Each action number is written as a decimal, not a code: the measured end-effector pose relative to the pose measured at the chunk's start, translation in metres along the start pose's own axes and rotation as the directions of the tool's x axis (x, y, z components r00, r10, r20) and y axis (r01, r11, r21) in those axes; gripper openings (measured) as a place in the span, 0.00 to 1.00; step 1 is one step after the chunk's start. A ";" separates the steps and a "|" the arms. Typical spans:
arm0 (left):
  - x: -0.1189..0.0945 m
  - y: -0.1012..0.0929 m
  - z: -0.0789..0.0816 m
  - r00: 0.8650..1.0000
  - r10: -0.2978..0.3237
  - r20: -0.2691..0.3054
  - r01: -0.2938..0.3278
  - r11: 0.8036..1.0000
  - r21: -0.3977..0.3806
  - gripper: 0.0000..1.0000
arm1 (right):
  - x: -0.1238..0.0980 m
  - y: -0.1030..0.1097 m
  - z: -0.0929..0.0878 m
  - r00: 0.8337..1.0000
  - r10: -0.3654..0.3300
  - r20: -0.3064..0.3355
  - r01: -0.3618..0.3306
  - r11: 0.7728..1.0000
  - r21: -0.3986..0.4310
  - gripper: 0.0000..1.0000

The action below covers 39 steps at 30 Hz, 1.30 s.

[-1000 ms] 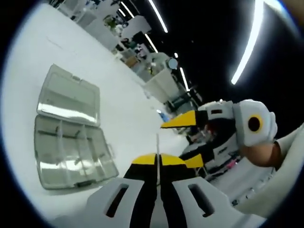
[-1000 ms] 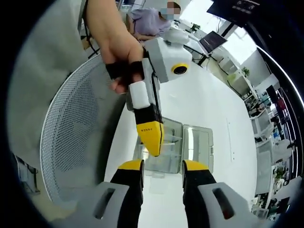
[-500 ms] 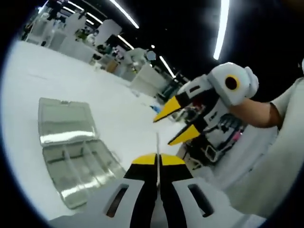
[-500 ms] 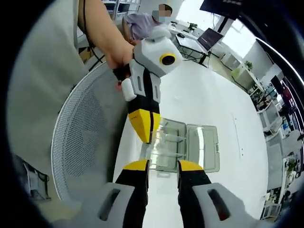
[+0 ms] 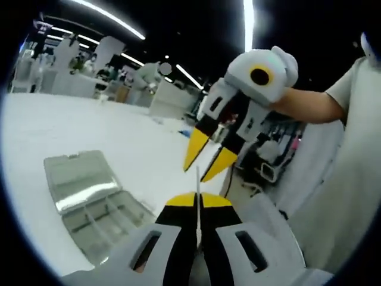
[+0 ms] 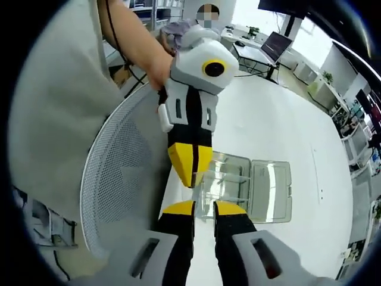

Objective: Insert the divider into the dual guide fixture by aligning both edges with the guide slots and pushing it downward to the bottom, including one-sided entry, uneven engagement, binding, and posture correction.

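Between my left gripper's point(image 5: 198, 201) pinched fingers stands the thin clear divider point(image 5: 197, 182), edge-on. My right gripper point(image 6: 204, 208), jaws parted, closes around its free end. Below waits the open compartment box point(image 6: 250, 190). Grabbing off-centre could twist the divider, binding it.

The left gripper point(image 5: 198, 199) has its jaws pressed together, pinching a thin clear divider point(image 5: 197, 185) that stands up between the tips. The right gripper point(image 5: 207, 159) points down at that sheet's top edge, jaws slightly parted on either side of it. From the right gripper view, the right gripper point(image 6: 205, 207) faces the left gripper point(image 6: 191, 173), held by a person's hand point(image 6: 156, 68).
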<state>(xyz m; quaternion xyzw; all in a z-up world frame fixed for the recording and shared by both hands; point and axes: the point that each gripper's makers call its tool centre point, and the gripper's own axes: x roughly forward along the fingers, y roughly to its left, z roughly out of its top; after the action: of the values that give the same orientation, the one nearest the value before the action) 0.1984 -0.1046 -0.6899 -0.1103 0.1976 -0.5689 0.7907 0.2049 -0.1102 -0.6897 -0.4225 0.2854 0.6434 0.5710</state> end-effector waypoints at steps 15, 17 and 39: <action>-0.002 -0.002 0.000 0.999 0.005 -0.032 0.001 0.985 0.171 0.00 | 0.008 0.013 0.008 0.991 0.127 -0.046 -0.127 0.992 0.006 0.00; -0.002 -0.003 0.000 1.000 0.003 -0.031 0.003 0.983 0.181 0.00 | 0.009 0.015 0.008 0.989 0.139 -0.052 -0.139 0.990 0.008 0.00; -0.010 -0.006 -0.008 0.999 -0.040 -0.035 0.047 0.976 0.214 0.00 | 0.019 0.024 0.013 0.956 0.259 -0.136 -0.215 0.938 0.272 0.00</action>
<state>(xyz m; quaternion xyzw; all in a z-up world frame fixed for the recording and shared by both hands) 0.1865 -0.0969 -0.6928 -0.0197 0.1445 -0.6057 0.7822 0.1793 -0.0947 -0.7025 -0.3614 0.4619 0.6275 0.5122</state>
